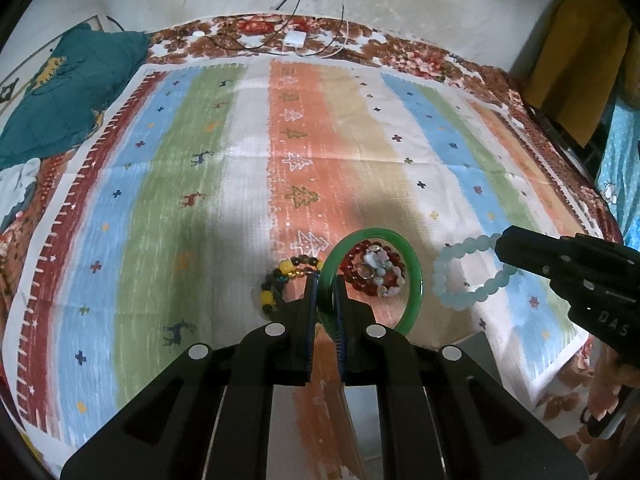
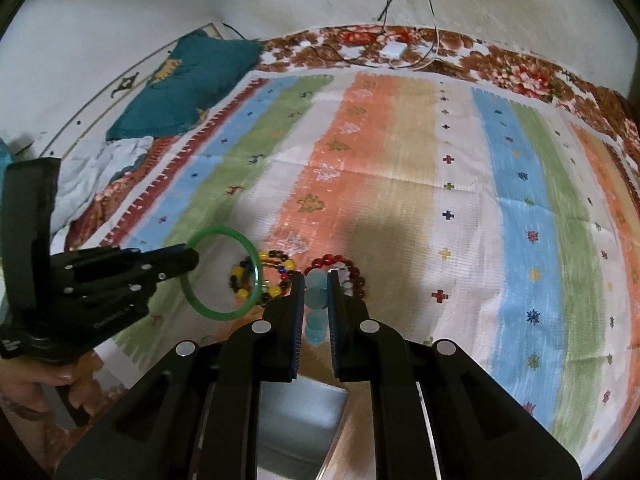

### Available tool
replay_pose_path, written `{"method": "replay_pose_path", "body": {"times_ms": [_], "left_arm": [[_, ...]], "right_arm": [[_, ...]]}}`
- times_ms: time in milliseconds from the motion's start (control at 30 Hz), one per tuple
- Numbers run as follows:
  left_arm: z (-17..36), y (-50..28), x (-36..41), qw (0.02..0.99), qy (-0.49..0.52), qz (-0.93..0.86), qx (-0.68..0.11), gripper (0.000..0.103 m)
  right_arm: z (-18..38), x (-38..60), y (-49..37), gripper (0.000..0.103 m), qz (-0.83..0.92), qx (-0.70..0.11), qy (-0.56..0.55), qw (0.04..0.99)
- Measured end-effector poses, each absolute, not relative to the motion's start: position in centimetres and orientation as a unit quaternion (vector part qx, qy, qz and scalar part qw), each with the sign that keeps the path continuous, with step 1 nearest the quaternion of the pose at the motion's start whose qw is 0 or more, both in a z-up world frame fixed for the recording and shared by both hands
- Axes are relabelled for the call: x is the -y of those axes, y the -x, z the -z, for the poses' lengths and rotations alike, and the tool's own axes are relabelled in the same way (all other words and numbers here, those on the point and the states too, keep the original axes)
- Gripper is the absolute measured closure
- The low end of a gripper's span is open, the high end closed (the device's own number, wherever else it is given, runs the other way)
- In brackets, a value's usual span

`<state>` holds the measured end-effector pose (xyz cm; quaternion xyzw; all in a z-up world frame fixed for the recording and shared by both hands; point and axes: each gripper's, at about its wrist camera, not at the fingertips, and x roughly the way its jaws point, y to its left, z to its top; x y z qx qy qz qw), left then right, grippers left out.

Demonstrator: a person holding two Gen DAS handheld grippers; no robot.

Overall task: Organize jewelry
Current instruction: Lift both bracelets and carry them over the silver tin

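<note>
My left gripper (image 1: 325,282) is shut on a green jade bangle (image 1: 414,276) and holds it above the striped cloth; it also shows in the right wrist view (image 2: 192,258) with the bangle (image 2: 224,314). My right gripper (image 2: 316,276) is shut on a pale blue bead bracelet (image 2: 316,304), which shows as a loop in the left wrist view (image 1: 444,284) held by that gripper (image 1: 500,246). A red bead bracelet with white charms (image 1: 376,272) and a yellow-and-dark bead bracelet (image 1: 280,280) lie on the cloth beneath; both show in the right wrist view (image 2: 356,276) (image 2: 276,276).
A striped patterned cloth (image 1: 240,184) covers the bed. A teal pillow (image 1: 64,92) lies at the far left, with pale clothing (image 2: 96,172) beside it. A white charger and cables (image 1: 294,38) lie at the far edge. A grey box (image 2: 296,420) sits under my right gripper.
</note>
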<state>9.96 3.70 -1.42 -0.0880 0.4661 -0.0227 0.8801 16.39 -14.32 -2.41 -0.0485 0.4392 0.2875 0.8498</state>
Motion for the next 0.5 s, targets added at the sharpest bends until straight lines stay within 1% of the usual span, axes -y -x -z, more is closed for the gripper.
{"method": "replay_pose_path", "body": {"times_ms": [500], "left_arm": [[0.9,-6.1,-2.5,0.885,0.09,0.036,-0.456,0.095]], "right_arm": [[1.6,15.9,-11.9,0.091,-0.316,-0.428,0.04,0.846]]}}
